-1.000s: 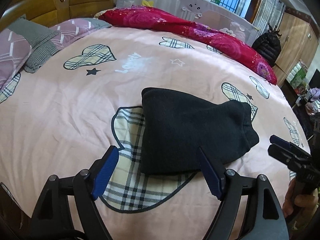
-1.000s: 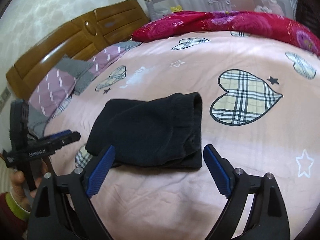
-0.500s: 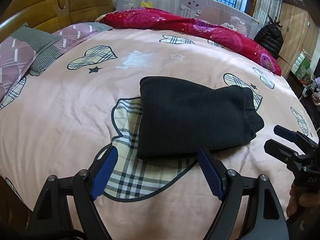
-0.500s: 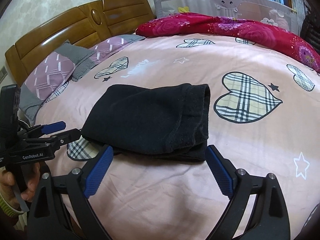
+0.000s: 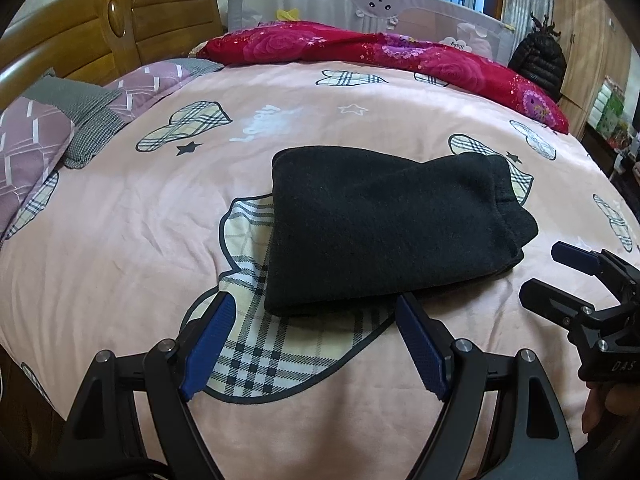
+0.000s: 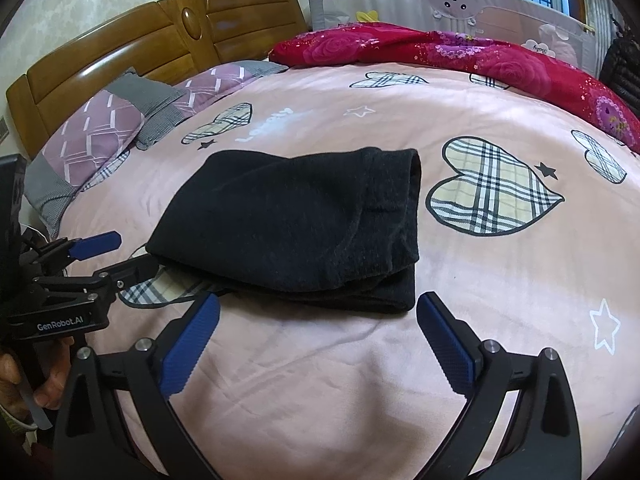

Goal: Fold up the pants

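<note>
- Pants [image 5: 384, 232] folded into a black wad, mid-bed on the pink cover [image 5: 120, 260], partly over a plaid heart [image 5: 280, 344].
- Our left claw [image 5: 316, 344] is spread wide, nothing between the pads, just short of the near fold edge at the pants' left corner.
- Our right claw [image 6: 316, 344] is also wide, jaws empty, just short of the near edge on the cuff side.
- Neither claw touches the fabric.
- Pants edges: the left side is a clean fold; the right end has stacked cuffs, with the lower layer sticking out a bit.
- Open cover runs all round the pants; bare cover lies near us in front of both claws.
- Pillows [image 6: 100, 136] sit well off to the left by the headboard [image 6: 160, 48], red quilt [image 6: 480, 60] along the far rail; both are well apart from the pants.
</note>
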A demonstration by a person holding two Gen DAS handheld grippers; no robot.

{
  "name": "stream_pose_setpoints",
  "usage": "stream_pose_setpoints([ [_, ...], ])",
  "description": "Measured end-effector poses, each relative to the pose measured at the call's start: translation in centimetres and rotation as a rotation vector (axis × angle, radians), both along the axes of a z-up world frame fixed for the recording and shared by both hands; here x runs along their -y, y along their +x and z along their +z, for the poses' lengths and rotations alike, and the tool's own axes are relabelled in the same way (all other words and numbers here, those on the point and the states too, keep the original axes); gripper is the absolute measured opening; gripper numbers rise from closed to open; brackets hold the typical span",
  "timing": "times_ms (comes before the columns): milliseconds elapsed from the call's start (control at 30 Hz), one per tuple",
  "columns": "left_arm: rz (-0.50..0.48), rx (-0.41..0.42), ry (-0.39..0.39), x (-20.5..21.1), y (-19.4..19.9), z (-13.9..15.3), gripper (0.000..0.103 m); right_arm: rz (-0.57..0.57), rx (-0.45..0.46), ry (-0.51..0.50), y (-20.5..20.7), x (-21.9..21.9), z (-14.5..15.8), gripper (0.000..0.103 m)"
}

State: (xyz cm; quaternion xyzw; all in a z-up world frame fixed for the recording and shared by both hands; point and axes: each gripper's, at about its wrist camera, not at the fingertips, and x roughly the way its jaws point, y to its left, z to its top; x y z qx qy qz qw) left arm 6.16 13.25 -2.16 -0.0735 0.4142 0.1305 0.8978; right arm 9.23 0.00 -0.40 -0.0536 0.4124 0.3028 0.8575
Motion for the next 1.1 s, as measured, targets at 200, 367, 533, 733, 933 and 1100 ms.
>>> stream_pose_setpoints([
  [200, 0.003, 0.03, 0.016, 0.1, 0.1, -0.1, 0.082, 0.0, 0.027, -0.003, -0.4, -0.1, -0.6, 0.099],
  [367, 0.0, 0.034, 0.034, 0.1, 0.5, -0.4, 0.082, -0.005, 0.029, 0.005, -0.2, 0.0, -1.2, 0.099],
  [533, -0.008, 0.05, 0.063, 0.6, 0.5, -0.5, 0.083, -0.011, 0.021, 0.011, 0.1, 0.0, -1.7, 0.099],
  [733, -0.017, 0.07, 0.095, 1.2, 0.4, -0.6, 0.085, -0.007, 0.027, 0.025, 0.0, 0.1, -1.9, 0.099],
  [933, -0.022, 0.078, 0.097, 1.2, 0.5, -0.7, 0.085, 0.004, 0.057, 0.01, -0.4, -0.3, -1.9, 0.099],
  [1100, -0.013, 0.089, 0.093, 0.8, 0.6, -0.7, 0.086, 0.007, 0.057, 0.007, -0.4, -0.5, -2.1, 0.1],
])
